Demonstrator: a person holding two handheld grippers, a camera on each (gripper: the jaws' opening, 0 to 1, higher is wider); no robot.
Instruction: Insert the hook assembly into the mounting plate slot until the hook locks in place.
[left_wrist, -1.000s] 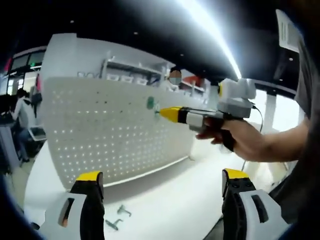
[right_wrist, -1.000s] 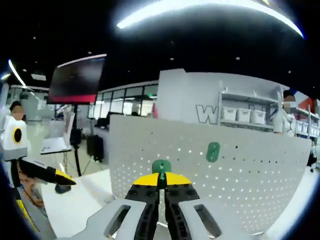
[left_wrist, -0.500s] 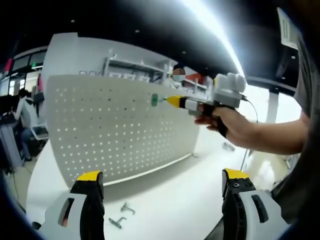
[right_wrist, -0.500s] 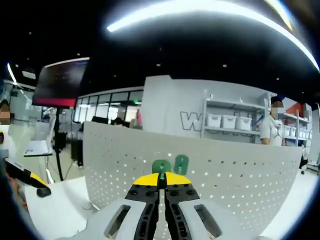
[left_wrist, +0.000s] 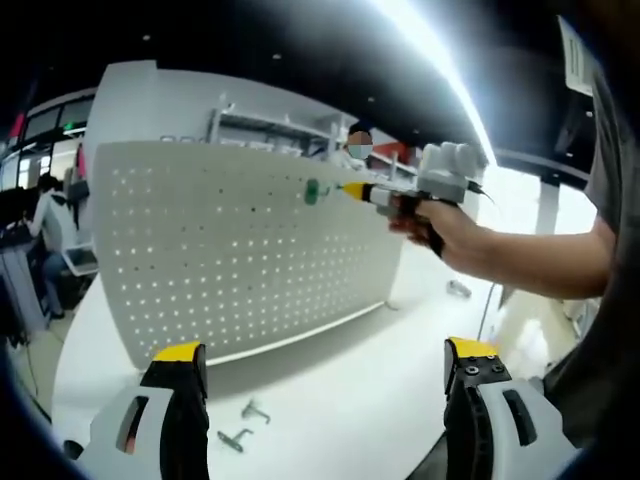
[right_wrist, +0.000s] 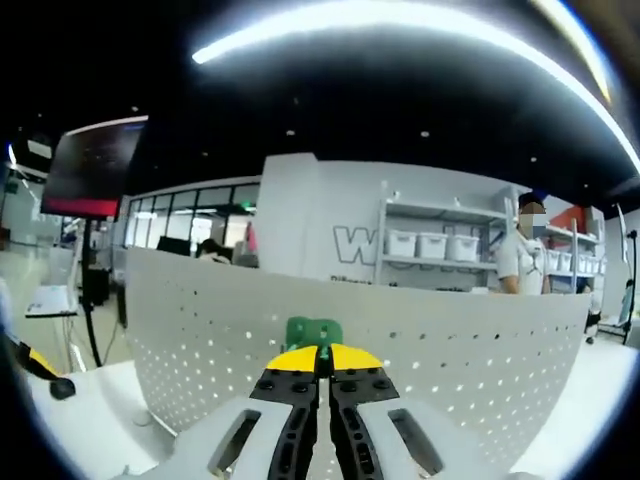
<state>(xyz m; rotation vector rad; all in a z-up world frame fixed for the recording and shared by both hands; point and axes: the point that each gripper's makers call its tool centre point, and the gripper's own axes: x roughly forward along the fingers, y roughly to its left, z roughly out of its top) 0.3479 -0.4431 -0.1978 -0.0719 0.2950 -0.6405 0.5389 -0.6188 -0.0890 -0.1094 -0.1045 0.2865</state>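
Right tongs (right_wrist: 320, 358) clenched on a green hook (right_wrist: 313, 332), pressed up against the white pegboard (right_wrist: 430, 350) straight ahead of the tips. Seen from the left gripper view, right tongs (left_wrist: 352, 190) held by a hand (left_wrist: 450, 232), tips beside the green hook (left_wrist: 311, 192) near the pegboard's (left_wrist: 230, 250) top edge. Left tongs (left_wrist: 325, 365) released, jaws wide apart above the white table (left_wrist: 350, 400). Two small metal hooks (left_wrist: 243, 425) lay on the table just ahead of the left jaw.

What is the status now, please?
Right tool shut on small green plastic hook, at white perforated metal board. Left tool open, empty. Nothing blocking.
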